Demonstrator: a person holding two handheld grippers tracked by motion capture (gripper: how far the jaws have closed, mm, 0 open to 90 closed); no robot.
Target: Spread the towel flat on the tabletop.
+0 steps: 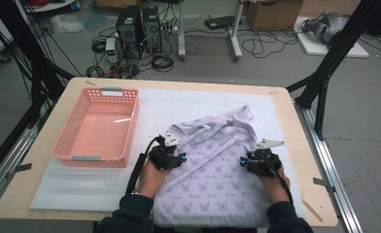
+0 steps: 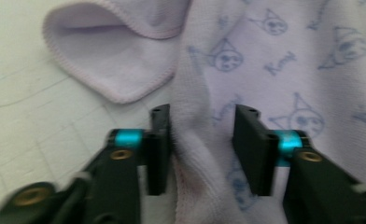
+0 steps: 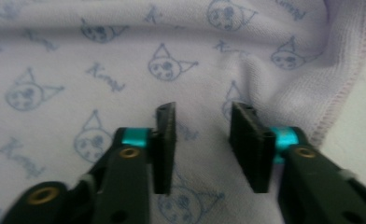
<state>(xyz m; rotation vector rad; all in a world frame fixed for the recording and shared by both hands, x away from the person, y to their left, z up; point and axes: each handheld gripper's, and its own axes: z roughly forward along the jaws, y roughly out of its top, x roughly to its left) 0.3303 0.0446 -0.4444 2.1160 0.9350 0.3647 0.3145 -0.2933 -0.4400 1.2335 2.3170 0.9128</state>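
While the desk is carrying a white mat to keep cloth clean, a lilac cat-print garment is lying spread near the person, right of the empty pink basket, likely waiting for folding. The left claw is standing partly open astride a raised hem fold, the right claw likewise over flat cloth, neither yet pinching.

obstacle: pink basket left | free: white mat beyond garment
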